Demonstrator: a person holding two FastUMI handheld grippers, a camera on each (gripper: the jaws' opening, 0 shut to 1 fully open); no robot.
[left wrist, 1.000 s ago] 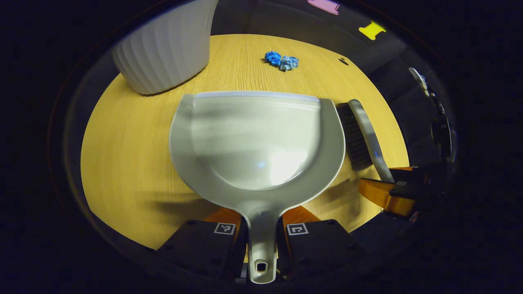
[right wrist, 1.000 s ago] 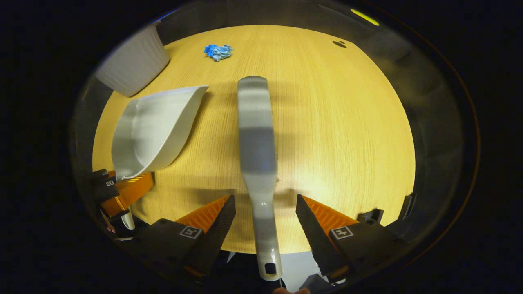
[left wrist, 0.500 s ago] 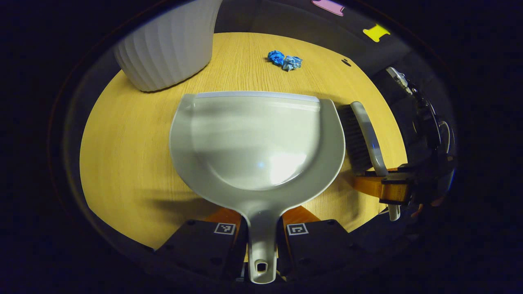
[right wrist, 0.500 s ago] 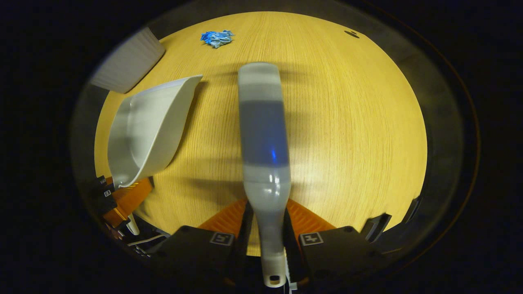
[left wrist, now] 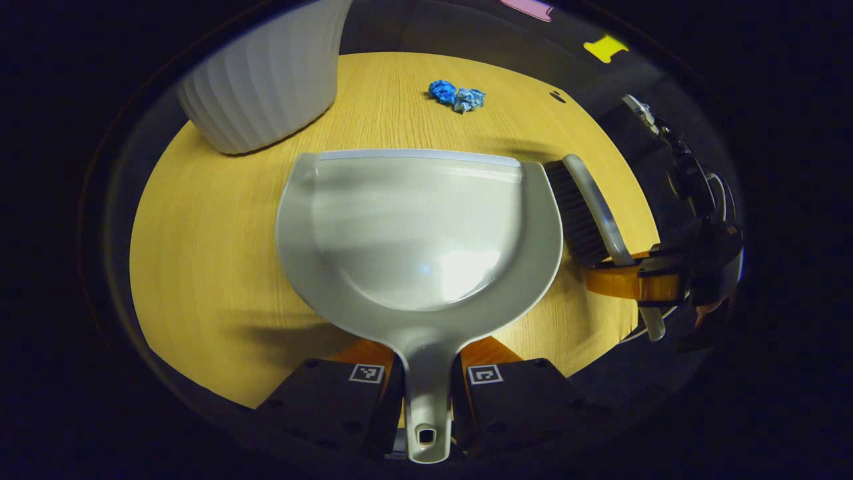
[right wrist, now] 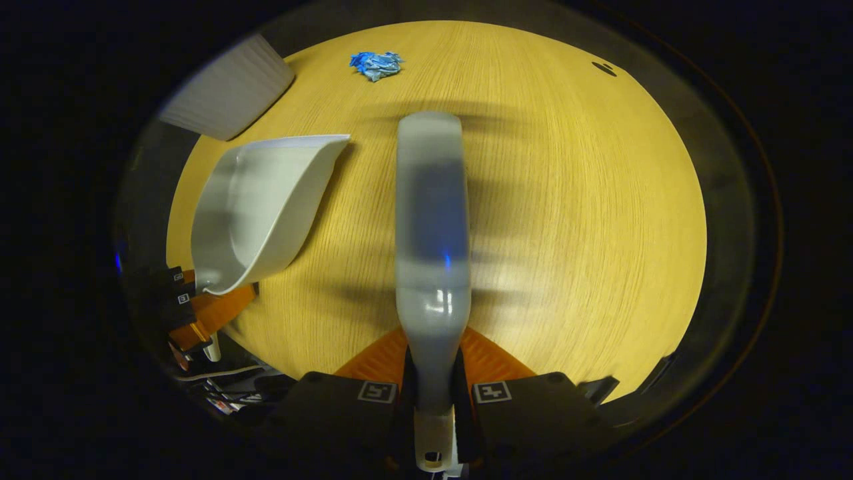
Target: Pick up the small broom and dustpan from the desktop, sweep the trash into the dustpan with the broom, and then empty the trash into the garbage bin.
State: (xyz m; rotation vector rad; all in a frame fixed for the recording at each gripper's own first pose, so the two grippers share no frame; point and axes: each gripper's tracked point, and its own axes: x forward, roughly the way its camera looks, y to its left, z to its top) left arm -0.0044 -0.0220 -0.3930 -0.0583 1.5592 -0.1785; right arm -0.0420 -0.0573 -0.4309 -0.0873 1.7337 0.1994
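Dustpan [left wrist: 420, 233]: handle pinched in left gripper [left wrist: 426, 393] jaws, over tabletop [left wrist: 200, 253]. Broom [right wrist: 433, 220]: handle pinched in right gripper [right wrist: 433, 400] jaws. Trash [left wrist: 457, 96]: unswept, far side, near garbage bin [left wrist: 266, 73]. Pickup done; sweeping, emptying outstanding.
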